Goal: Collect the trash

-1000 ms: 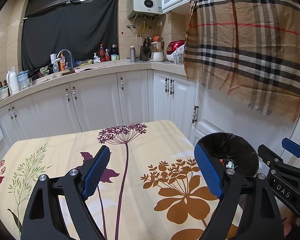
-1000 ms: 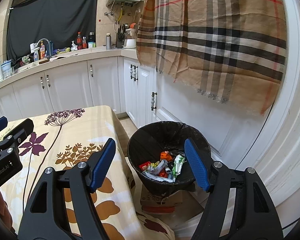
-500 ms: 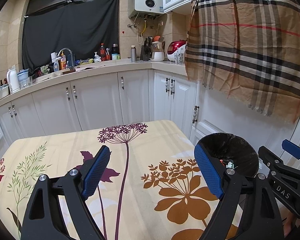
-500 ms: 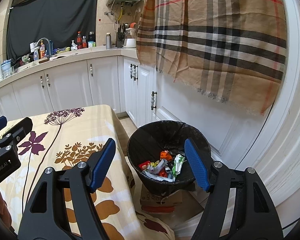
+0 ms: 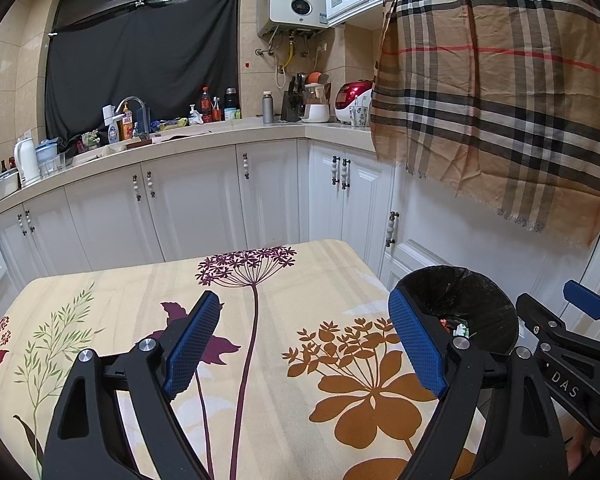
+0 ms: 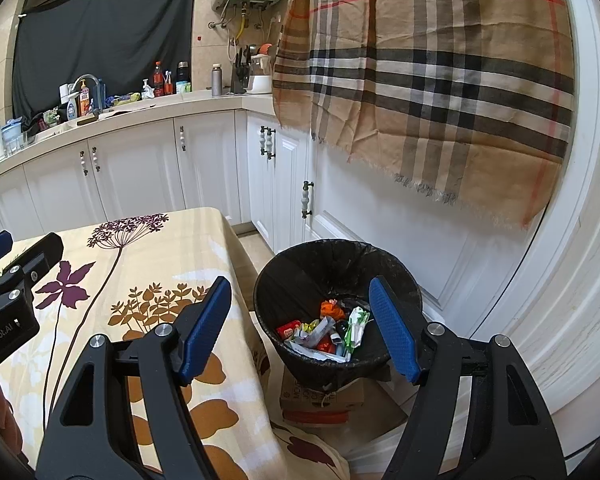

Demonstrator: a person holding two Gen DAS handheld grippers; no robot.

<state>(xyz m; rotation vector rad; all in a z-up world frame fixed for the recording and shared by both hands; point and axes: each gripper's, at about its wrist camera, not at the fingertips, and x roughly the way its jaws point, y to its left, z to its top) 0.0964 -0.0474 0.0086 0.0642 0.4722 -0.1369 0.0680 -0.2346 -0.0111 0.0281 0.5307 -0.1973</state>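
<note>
Both grippers hover over the near edge of the counter (image 5: 148,292), which is draped in a cream cloth printed with purple umbels, green sprigs and rust-brown flowers; the visible cloth carries no loose item. Left gripper (image 5: 304,340): black frame, blue ribbed pads, jaws standing wide with nothing between them, only tablecloth behind. Right gripper (image 6: 300,324): same build, jaws somewhat less wide, also empty, pitched down toward the round black bin lined with a crinkled black plastic bag (image 6: 396,276). The bin sits on the floor just off the counter's right edge, raised on a flattened brown cardboard box (image 6: 320,396). The trash (image 6: 324,330) lies in the bottom of the bin: crumpled wrappers in red, orange, green and white, thin foil or paper by the look, plus a flat white scrap; no single long axis is readable in the heap. Key relation: the bin opening lies directly ahead of and below the right gripper, framed between its pads, whereas from the left wrist view the bin (image 5: 480,292) is off to the right, partly hidden behind the right-hand pad, with the right gripper (image 5: 580,320) seen beside it. The right hand is therefore the nearer to the bin. Judgement: collection appears largely or wholly done, since no trash is visible on the counter. A tan plaid scarf (image 6: 440,80) hangs over the white cabinets behind the bin.
</note>
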